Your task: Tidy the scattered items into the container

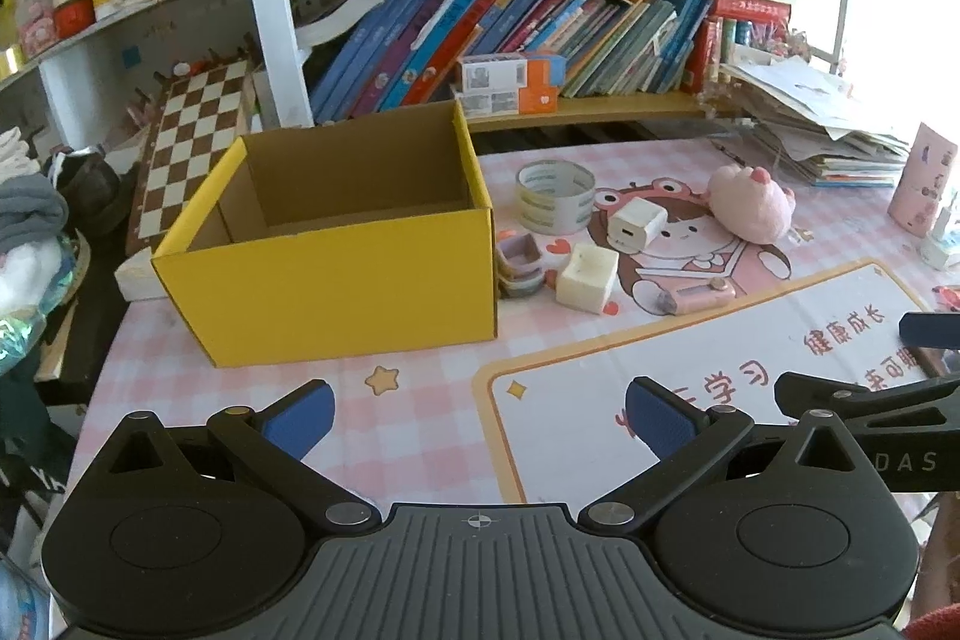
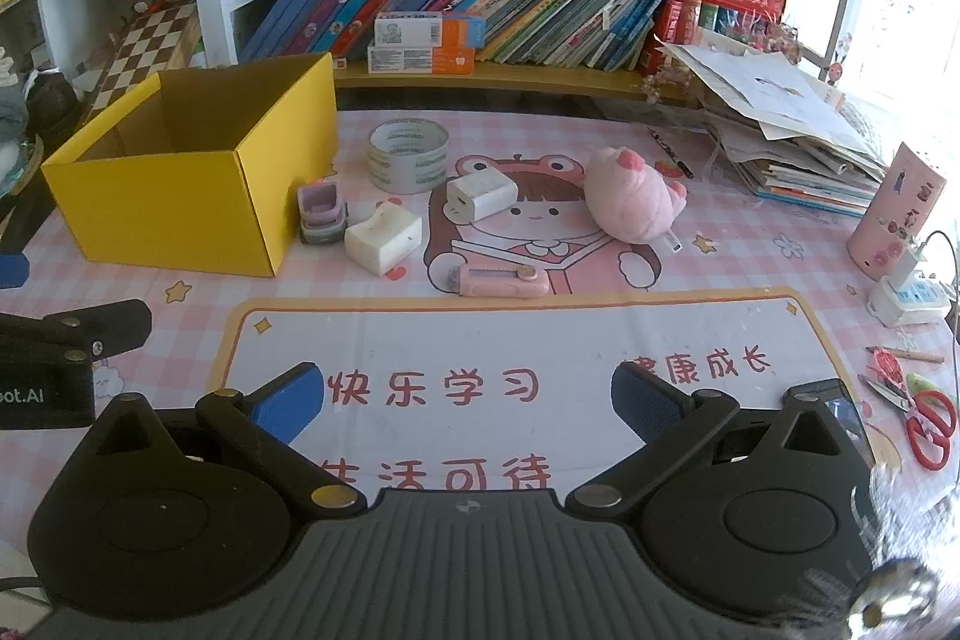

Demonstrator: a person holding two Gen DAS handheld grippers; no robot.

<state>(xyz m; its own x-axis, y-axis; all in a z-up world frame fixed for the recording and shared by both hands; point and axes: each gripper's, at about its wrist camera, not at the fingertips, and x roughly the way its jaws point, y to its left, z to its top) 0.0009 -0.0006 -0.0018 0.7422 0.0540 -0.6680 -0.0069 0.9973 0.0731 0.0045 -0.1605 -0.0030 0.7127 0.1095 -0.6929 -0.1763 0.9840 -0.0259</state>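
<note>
While the yellow box (image 1: pixel 336 274) shows only bare cardboard inside, floor partly hidden, six items sit on the mat to its right: plush (image 2: pixel 630 202), tape roll (image 2: pixel 409 155), charger (image 2: pixel 482 197), white block (image 2: pixel 384 237), pink cutter (image 2: pixel 504 280), toy car (image 2: pixel 322 214). Left gripper (image 1: pixel 480 424) and right gripper (image 2: pixel 468 406): jaws wide, holding nothing.

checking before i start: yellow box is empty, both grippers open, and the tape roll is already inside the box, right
Not quite. The tape roll is not inside the yellow box; it sits on the mat beside the box, near the white charger, as the right wrist view shows. The rest holds: the box is empty, and the left gripper and right gripper are both open.
</note>
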